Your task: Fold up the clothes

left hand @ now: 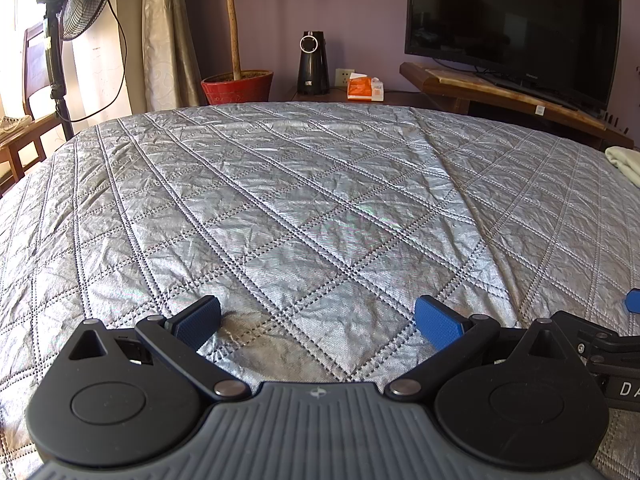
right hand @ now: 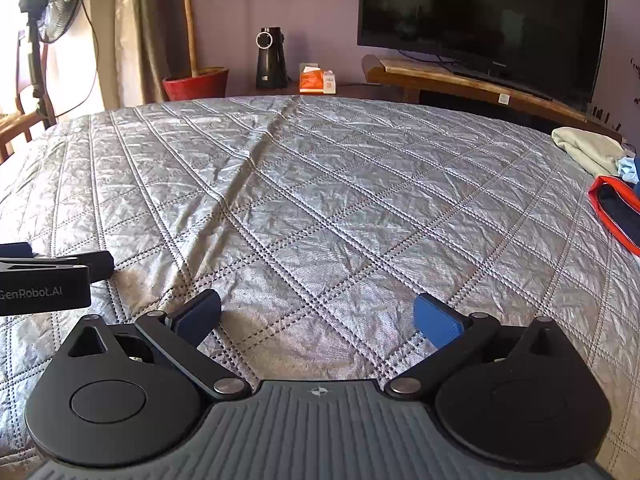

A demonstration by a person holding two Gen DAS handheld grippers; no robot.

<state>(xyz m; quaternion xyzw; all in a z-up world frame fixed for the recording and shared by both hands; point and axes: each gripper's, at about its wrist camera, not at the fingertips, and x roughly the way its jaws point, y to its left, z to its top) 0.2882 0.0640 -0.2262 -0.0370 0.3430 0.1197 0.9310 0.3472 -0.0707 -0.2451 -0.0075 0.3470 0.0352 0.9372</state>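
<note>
Both grippers hovered low over a silver quilted bedspread (left hand: pixel 320 200), side by side. From its own wrist camera, the left gripper (left hand: pixel 318 322) had its blue-padded fingers spread wide apart, holding nothing. The right gripper (right hand: pixel 318 320) likewise stood with its fingers apart and empty.

Clothes lay well away from both tools, at the bed's far right edge: a pale cream garment (right hand: pixel 588 150) in a loose heap, a scrap of light blue fabric (right hand: pixel 630 168) just beside it, and nearer the camera a dark garment with red trim and a zip (right hand: pixel 616 208).

Beyond the bed stood a dark television (right hand: pixel 480 20) on a wooden stand (right hand: pixel 420 74), a red plant pot (left hand: pixel 236 86), and a standing fan (left hand: pixel 80 0).
</note>
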